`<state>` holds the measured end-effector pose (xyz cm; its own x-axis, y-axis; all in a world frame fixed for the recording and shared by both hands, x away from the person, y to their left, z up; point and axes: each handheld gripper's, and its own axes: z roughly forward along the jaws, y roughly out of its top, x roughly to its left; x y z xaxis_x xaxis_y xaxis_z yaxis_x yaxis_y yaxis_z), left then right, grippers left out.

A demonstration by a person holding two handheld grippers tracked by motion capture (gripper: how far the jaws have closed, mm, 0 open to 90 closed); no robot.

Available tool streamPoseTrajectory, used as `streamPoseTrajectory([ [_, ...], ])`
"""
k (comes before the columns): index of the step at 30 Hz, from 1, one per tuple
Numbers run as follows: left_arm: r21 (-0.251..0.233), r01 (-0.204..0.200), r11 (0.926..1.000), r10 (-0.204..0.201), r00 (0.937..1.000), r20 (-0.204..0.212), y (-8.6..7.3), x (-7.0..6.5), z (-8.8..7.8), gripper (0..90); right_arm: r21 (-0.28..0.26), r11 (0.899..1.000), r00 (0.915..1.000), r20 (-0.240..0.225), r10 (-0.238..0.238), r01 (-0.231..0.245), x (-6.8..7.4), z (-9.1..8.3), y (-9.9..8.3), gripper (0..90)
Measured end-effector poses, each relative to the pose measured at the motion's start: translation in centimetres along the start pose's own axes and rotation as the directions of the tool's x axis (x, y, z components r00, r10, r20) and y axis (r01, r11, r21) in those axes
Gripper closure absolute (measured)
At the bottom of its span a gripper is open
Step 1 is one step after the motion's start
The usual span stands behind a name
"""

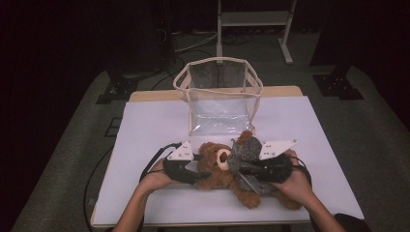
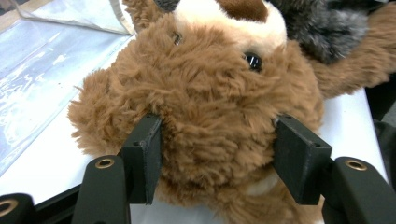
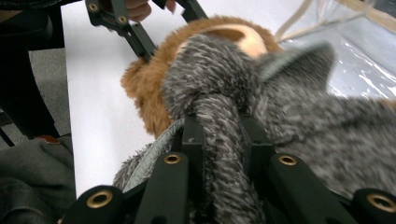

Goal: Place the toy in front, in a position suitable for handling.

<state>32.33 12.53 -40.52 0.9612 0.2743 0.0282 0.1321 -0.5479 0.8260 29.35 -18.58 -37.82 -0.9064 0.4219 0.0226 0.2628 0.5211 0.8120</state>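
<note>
Pinching the scarf (image 3: 224, 140) with my right fingers (image 3: 222, 135), left fingers (image 2: 217, 154) clamping the bear (image 2: 205, 93) – I'd pull steadily toward 3 o'clock.

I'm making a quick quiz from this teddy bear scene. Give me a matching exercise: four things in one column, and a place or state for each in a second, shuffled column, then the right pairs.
Things:
1. left claw
2. right claw
3. clear bag
4. teddy bear

Places or states:
A. stands open-topped at the far side of the table
B. clamped on a strip of the grey scarf
C. lies on the white table between both hands
D. pads pressed into the brown furry head

Pairs: 1-D, 2-B, 3-A, 4-C
</note>
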Motion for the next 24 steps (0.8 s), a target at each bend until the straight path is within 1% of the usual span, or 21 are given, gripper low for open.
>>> streamPoseTrajectory([
  [1, 0.0, 0.0, 1.0, 0.0, 1.0, 0.0, 0.0, 0.0, 0.0, 39.7, 0.0, 1.0, 1.0, 0.005, 0.004, -0.004, -0.1, -0.3, -0.2, 75.6],
  [2, -0.001, -0.003, 1.0, 0.003, 0.9999, 0.011, 0.1, -0.3, 0.3, 39.7, 0.001, 1.0, 0.9999, 0.014, 0.001, -0.001, -0.2, -0.6, -0.5, 75.9],
  [4, 0.014, -0.017, 0.9998, 0.017, 0.9996, 0.022, 0.3, -0.7, 0.6, 39.6, -0.003, 1.0, 0.9997, 0.026, 0.005, -0.005, -0.7, -1.1, -0.8, 76.3],
  [6, 0.016, -0.033, 0.9993, 0.033, 0.9988, 0.036, 0.6, -1.1, 0.9, 39.6, -0.008, 1.0, 0.9994, 0.029, 0.02, -0.02, -1.5, -1.5, -1.0, 76.4],
  [8, 0.015, -0.036, 0.9992, 0.035, 0.9979, 0.055, 0.8, -1.5, 1.3, 39.6, -0.017, 0.999, 0.9982, 0.043, 0.041, -0.041, -2.3, -2.1, -1.3, 76.4],
  [9, 0.016, -0.043, 0.999, 0.042, 0.9975, 0.057, 0.8, -1.6, 1.4, 39.6, -0.021, 0.998, 0.9976, 0.041, 0.055, -0.055, -2.6, -2.3, -1.4, 76.4],
  [10, 0.021, -0.041, 0.9989, 0.04, 0.9976, 0.056, 0.9, -1.6, 1.6, 39.6, -0.028, 0.997, 0.9971, 0.036, 0.067, -0.066, -2.8, -2.4, -1.5, 76.4],
  [12, 0.026, -0.044, 0.9987, 0.043, 0.9978, 0.051, 0.9, -1.6, 1.8, 39.9, -0.031, 0.997, 0.997, 0.033, 0.07, -0.069, -2.9, -2.4, -1.5, 76.3],
  [13, 0.026, -0.043, 0.9987, 0.042, 0.998, 0.048, 0.9, -1.6, 1.8, 40.1, -0.033, 0.997, 0.997, 0.031, 0.071, -0.07, -2.8, -2.3, -1.4, 76.4],
  [16, 0.018, -0.034, 0.9993, 0.033, 0.9987, 0.038, 0.9, -1.5, 1.9, 40.4, -0.042, 0.998, 0.9984, 0.022, 0.052, -0.051, -2.1, -2.0, -0.6, 76.4],
  [17, 0.015, -0.031, 0.9994, 0.031, 0.999, 0.033, 0.9, -1.5, 1.9, 40.4, -0.05, 0.998, 0.999, 0.005, 0.045, -0.045, -1.8, -1.9, -0.3, 76.4],
  [20, 0.012, -0.026, 0.9996, 0.026, 0.9993, 0.027, 0.9, -1.4, 2.0, 40.4, -0.07, 0.998, 0.9996, -0.029, 0.0, -0.003, -0.4, -1.4, 0.8, 76.3],
  [22, 0.011, -0.018, 0.9998, 0.018, 0.9996, 0.023, 0.8, -1.2, 2.0, 40.4, -0.087, 0.996, 0.998, -0.061, -0.017, 0.012, 0.5, -1.0, 1.4, 76.3],
  [24, 0.005, -0.008, 1.0, 0.008, 0.9998, 0.017, 0.8, -1.0, 1.9, 40.4, -0.091, 0.995, 0.9961, -0.079, -0.039, 0.032, 1.3, -0.6, 1.7, 76.2],
])
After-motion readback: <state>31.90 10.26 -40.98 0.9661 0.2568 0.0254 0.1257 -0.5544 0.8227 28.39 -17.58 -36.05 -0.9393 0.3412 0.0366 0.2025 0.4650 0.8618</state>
